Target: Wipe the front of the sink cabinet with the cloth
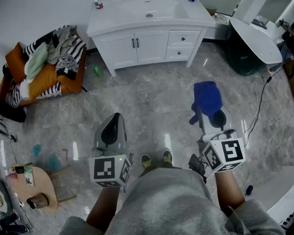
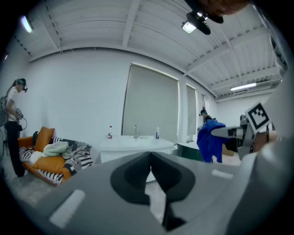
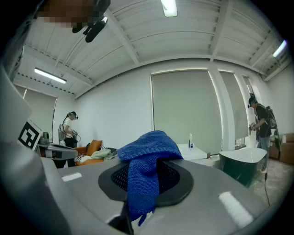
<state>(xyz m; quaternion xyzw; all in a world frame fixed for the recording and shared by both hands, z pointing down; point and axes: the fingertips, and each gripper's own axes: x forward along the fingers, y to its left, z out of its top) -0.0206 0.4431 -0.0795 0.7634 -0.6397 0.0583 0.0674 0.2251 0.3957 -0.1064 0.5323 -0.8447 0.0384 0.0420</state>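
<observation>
The white sink cabinet stands at the far side of the floor, its doors and drawers facing me; in the left gripper view the sink cabinet lies straight ahead. My right gripper is shut on a blue cloth, held in the air well short of the cabinet. The blue cloth drapes over the closed jaws in the right gripper view. My left gripper is shut and holds nothing, level with the right one and to its left. The cloth also shows at the right of the left gripper view.
An orange seat heaped with clothes sits left of the cabinet. A white bathtub stands at the right with a cable trailing on the floor. A small wooden stool is near my left. Bottles stand on the countertop. A person stands at left.
</observation>
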